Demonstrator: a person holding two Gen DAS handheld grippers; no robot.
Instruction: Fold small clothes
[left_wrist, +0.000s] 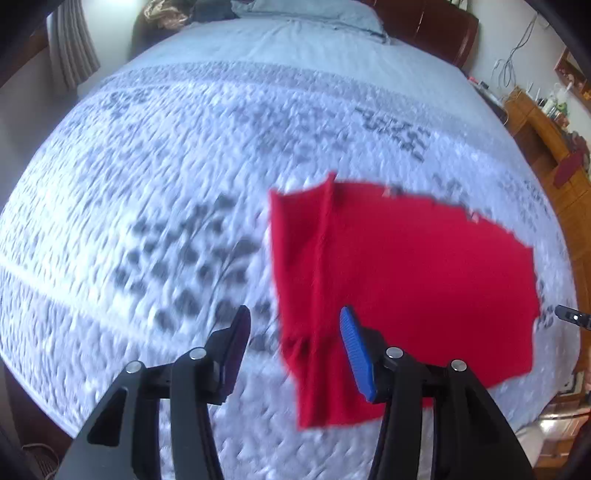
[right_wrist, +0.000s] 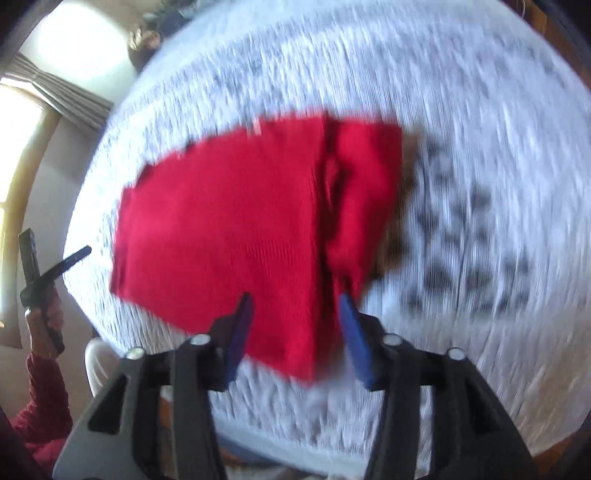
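My left tool (left_wrist: 295, 343) is open, with nothing between its blue pads. My right tool (right_wrist: 295, 325) is open too, and it holds nothing. The red cloth (left_wrist: 406, 266) lies flat on the bed (left_wrist: 166, 166), on the white cover with gray spots. One side of it looks folded over, but the picture is blurry, so I am not sure. Both tools hang above the near edge of the cloth.

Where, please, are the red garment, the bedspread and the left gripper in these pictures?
red garment (right_wrist: 229, 221): right wrist view, flat middle panel.
bedspread (left_wrist: 155, 177): left wrist view, bare patterned area.
left gripper (left_wrist: 295, 347): left wrist view, midway between fingertips.
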